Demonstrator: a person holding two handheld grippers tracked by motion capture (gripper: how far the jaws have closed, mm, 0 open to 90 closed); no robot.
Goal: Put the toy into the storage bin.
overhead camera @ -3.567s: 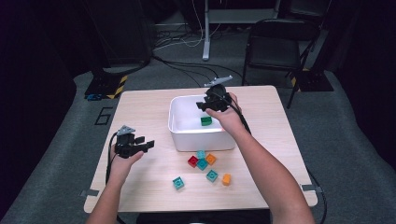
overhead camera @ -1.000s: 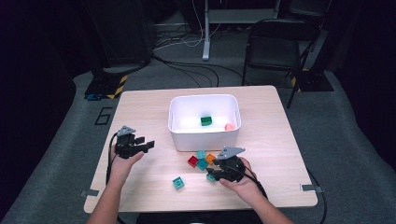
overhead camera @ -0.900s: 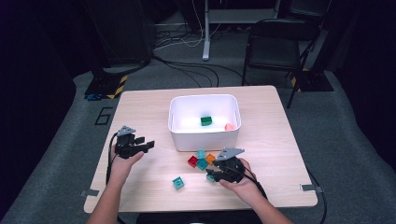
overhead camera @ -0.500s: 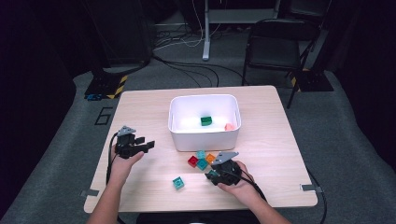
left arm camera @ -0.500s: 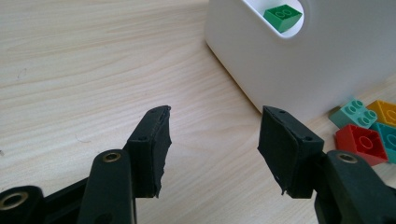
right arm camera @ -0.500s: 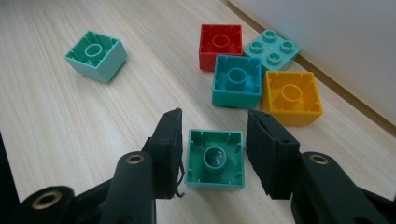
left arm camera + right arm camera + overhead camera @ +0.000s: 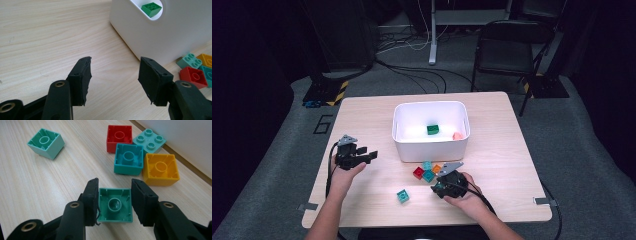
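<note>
Your right gripper (image 7: 114,195), low over the pale wooden table (image 7: 362,115), has just been closing its jaws, and both pads now press the sides of a green plastic brick (image 7: 115,205) lying hollow side up at the near edge of the brick cluster. Just beyond it lie a teal brick (image 7: 128,158), a yellow brick (image 7: 161,168) and a red brick (image 7: 119,138), beside the white plastic bin (image 7: 432,145). Your left gripper (image 7: 113,75) hovers well apart with its jaws spread wide and nothing between them.

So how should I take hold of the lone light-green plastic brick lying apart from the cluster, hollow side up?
Grip the light-green plastic brick across two opposite flat outer walls, coming from above. It lies upside down with its hollow up and bare wooden table on every side, so nothing crowds the claw; the thin rim gives no hold.
</note>
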